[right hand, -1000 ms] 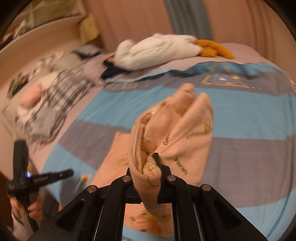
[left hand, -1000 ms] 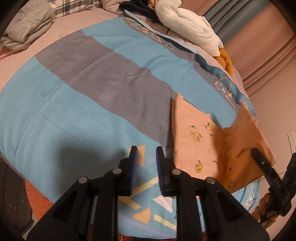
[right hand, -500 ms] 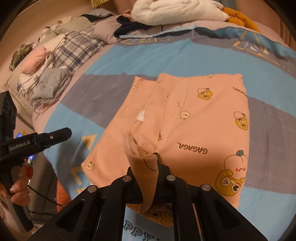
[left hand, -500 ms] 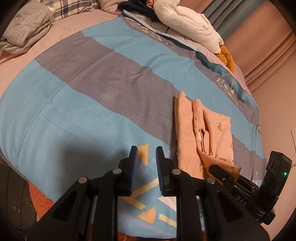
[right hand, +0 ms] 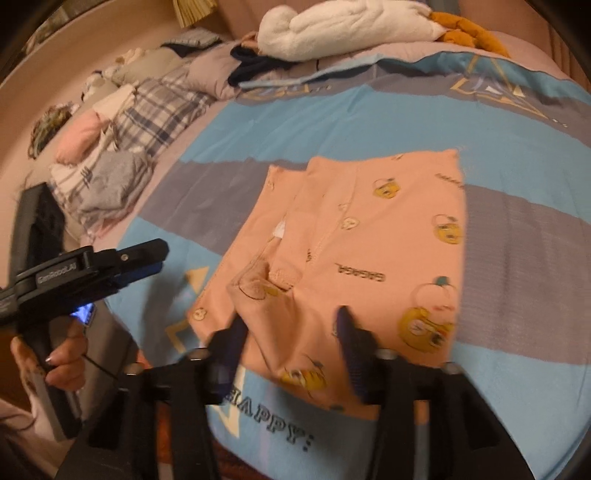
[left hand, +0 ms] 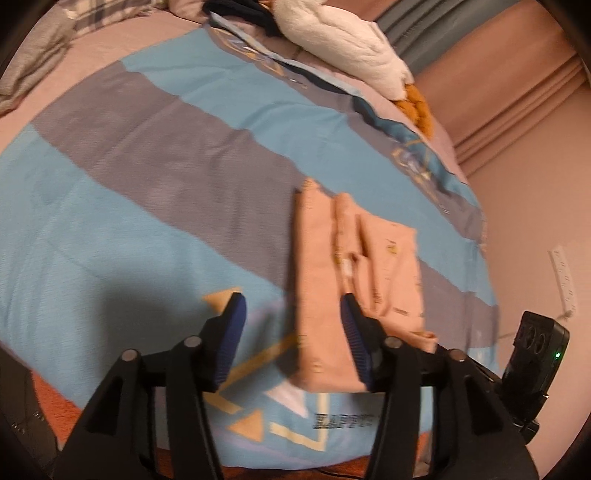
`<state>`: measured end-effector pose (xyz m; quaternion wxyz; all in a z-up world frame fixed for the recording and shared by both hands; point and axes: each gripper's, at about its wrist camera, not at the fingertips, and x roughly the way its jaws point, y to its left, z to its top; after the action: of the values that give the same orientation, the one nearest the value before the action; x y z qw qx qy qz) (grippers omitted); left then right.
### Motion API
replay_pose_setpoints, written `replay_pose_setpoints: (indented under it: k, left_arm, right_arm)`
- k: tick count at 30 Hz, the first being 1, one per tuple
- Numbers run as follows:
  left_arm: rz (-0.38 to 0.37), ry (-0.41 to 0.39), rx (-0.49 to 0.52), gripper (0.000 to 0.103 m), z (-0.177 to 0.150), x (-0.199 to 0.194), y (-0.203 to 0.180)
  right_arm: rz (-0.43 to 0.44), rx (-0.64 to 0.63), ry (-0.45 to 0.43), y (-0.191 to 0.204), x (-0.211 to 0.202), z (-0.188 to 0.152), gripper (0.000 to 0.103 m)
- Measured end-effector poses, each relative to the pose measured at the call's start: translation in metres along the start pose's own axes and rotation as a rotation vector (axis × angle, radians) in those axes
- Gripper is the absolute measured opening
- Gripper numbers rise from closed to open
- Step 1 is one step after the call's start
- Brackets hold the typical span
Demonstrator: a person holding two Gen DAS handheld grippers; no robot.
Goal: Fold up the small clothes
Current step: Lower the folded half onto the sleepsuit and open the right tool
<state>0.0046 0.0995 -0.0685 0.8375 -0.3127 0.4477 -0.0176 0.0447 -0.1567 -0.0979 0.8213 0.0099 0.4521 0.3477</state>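
1. The left wrist view looks forward along its own fingers [left hand: 234, 332] from the near edge of the bed [left hand: 129, 206], angled down across the striped cover toward the far curtains [left hand: 517, 107].
2. The right wrist view sits close above the peach garment [right hand: 369, 236], facing along the bed toward the white plush toy [right hand: 343, 26] and the heap of clothes [right hand: 110, 155] at far left.
3. Both views share the peach garment [left hand: 332, 266], the cover and the plush toy [left hand: 343, 37].
4. Each view catches the other device: the left gripper [right hand: 110, 266] shows at the right view's left edge, and the right device's body [left hand: 535, 350] at the left view's right edge.
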Motion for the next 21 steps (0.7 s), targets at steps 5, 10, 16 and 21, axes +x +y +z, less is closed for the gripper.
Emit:
replay_pose_setpoints:
  k: [5, 10, 16, 21]
  left_arm:
    - [-0.056, 0.052, 0.045, 0.057, -0.002, 0.012, -0.018]
    - [-0.123, 0.13, 0.1, 0.057, -0.003, 0.037, -0.038]
    - [-0.179, 0.197, 0.14, 0.061, 0.007, 0.075, -0.057]
    - [-0.146, 0.259, 0.149, 0.061, 0.009, 0.106, -0.062]
  right_arm:
    - [-0.021, 0.05, -0.06, -0.016, -0.026, -0.011, 0.062]
    - [-0.057, 0.156, -0.074, -0.039, -0.03, -0.017, 0.062]
    - [-0.098, 0.224, -0.077, -0.054, -0.028, -0.022, 0.062]
    - [-0.115, 0.241, -0.082, -0.06, -0.029, -0.025, 0.062]
